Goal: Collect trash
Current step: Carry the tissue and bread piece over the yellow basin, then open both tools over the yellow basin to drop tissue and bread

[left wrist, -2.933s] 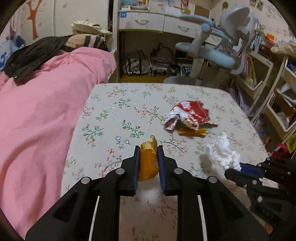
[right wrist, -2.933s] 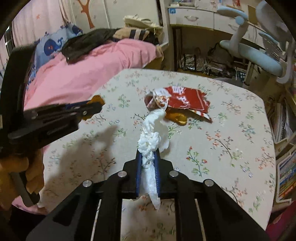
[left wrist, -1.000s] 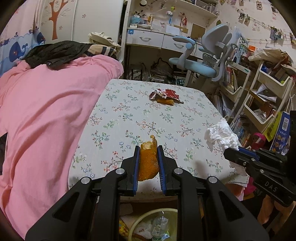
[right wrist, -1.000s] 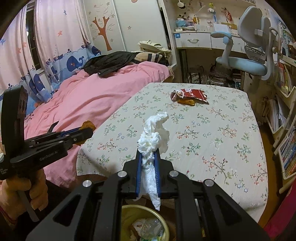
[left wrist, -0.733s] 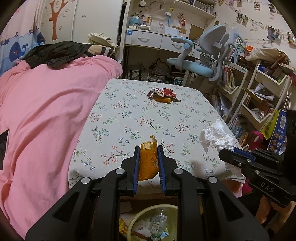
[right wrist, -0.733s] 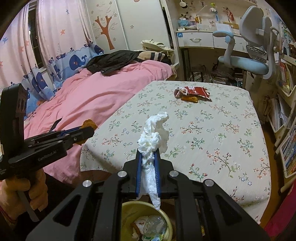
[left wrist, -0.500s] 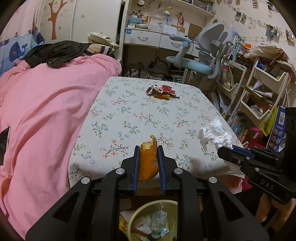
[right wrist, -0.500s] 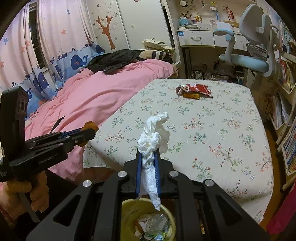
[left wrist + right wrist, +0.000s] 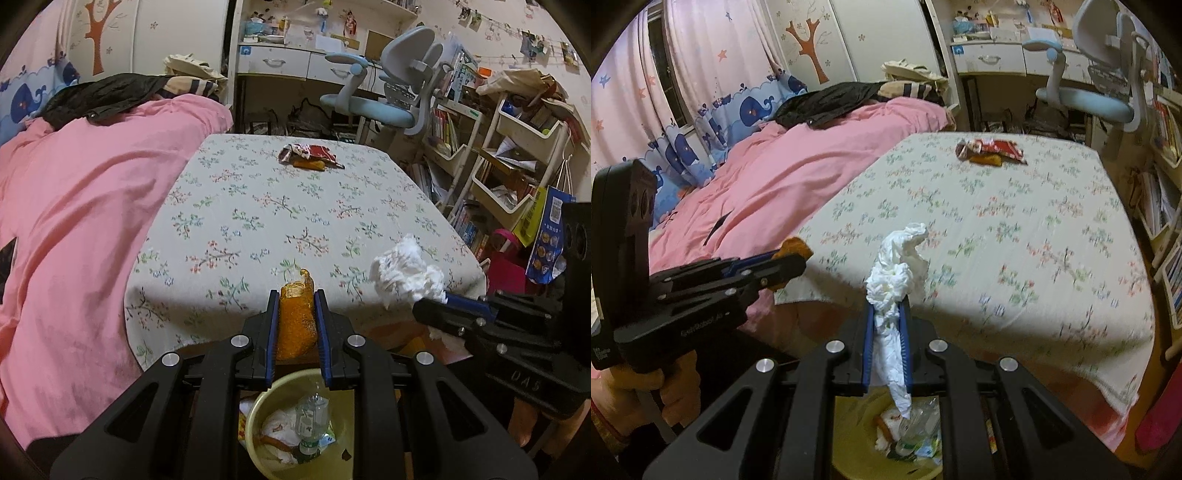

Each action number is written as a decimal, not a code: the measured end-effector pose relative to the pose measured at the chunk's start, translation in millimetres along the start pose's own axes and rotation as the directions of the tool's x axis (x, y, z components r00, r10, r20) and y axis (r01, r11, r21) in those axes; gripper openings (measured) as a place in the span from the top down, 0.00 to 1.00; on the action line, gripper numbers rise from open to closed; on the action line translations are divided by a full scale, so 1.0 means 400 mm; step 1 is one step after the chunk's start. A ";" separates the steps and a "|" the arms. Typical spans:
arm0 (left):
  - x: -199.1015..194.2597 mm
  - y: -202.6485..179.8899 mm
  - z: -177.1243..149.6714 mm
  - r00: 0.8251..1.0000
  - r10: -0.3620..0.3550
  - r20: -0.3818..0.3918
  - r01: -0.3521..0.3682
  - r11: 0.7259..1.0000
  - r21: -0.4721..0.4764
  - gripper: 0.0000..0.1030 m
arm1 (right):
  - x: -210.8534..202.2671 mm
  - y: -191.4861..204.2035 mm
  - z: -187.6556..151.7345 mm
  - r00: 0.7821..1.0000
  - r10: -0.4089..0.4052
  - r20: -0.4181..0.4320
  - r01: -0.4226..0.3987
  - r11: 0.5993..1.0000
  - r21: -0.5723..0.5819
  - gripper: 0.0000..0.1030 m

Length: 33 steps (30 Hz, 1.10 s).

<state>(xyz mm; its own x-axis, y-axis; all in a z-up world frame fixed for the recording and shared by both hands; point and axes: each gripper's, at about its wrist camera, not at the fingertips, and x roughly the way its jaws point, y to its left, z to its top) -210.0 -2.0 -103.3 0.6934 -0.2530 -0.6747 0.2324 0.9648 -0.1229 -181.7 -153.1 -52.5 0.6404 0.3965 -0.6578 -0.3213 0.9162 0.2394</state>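
Observation:
My left gripper [image 9: 295,295] is shut on an orange peel [image 9: 296,317] and holds it above a yellow trash bin [image 9: 258,413] that has a plastic bottle and wrappers inside. My right gripper [image 9: 886,310] is shut on a crumpled white tissue [image 9: 897,269], also above the bin [image 9: 849,424]. In the left wrist view the tissue [image 9: 406,269] and right gripper [image 9: 439,299] sit to the right. In the right wrist view the left gripper [image 9: 798,258] with the peel [image 9: 792,247] is to the left. A red snack wrapper [image 9: 310,152] and another orange peel [image 9: 310,164] lie far back on the table.
The floral-cloth table [image 9: 295,221] stands ahead, its near edge just beyond the bin. A pink bed [image 9: 74,206] lies to the left. A blue desk chair [image 9: 388,96] and cluttered shelves [image 9: 517,155] stand at the back right.
Both grippers have drawn back from the table with their trash and sunk a little. The bin below shows more fully. The table looks farther off.

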 end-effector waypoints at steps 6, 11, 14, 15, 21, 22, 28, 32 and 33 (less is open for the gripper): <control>-0.012 -0.013 -0.035 1.000 0.001 -0.020 -0.001 1.000 0.004 0.83 | 0.004 0.021 -0.051 0.998 0.009 -0.056 -0.009 1.000 0.004 0.87; -0.017 -0.019 -0.065 0.999 0.005 -0.043 -0.005 1.000 -0.001 0.83 | 0.007 0.024 -0.089 0.994 0.022 -0.106 -0.018 0.999 0.032 0.87; -0.019 -0.021 -0.085 0.998 0.010 -0.061 -0.011 1.000 -0.012 0.83 | 0.015 0.031 -0.110 0.989 0.019 -0.144 -0.014 0.999 0.035 0.87; -0.018 -0.022 -0.093 0.997 0.013 -0.070 -0.014 1.000 -0.013 0.83 | 0.020 0.034 -0.118 0.987 0.016 -0.163 -0.010 0.999 0.034 0.87; -0.019 -0.021 -0.125 0.994 0.033 -0.101 -0.036 0.999 -0.026 0.83 | 0.075 0.054 -0.172 0.949 0.012 -0.314 -0.006 1.000 0.019 0.86; -0.019 -0.020 -0.129 0.994 0.038 -0.105 -0.041 0.999 -0.028 0.83 | 0.083 0.057 -0.180 0.942 0.010 -0.334 -0.006 1.000 0.014 0.86; -0.016 -0.015 -0.159 0.988 0.057 -0.142 -0.064 0.997 -0.045 0.83 | 0.143 0.079 -0.244 0.866 0.028 -0.500 -0.041 0.999 -0.014 0.84; -0.013 -0.022 -0.176 0.984 0.063 -0.164 -0.070 0.997 -0.037 0.83 | 0.155 0.083 -0.269 0.835 0.004 -0.551 -0.025 0.999 -0.032 0.64; -0.013 -0.022 -0.179 0.984 0.063 -0.168 -0.070 0.997 -0.037 0.83 | 0.150 0.077 -0.269 0.838 -0.004 -0.546 -0.013 1.000 -0.028 0.55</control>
<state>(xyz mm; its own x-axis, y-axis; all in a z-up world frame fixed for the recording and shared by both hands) -264.4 -4.2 -150.7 0.5822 -0.1764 -0.7937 0.1579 0.9821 -0.1025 -228.2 -107.4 -161.4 0.1573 0.2968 -0.9419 -0.3495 0.9088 0.2280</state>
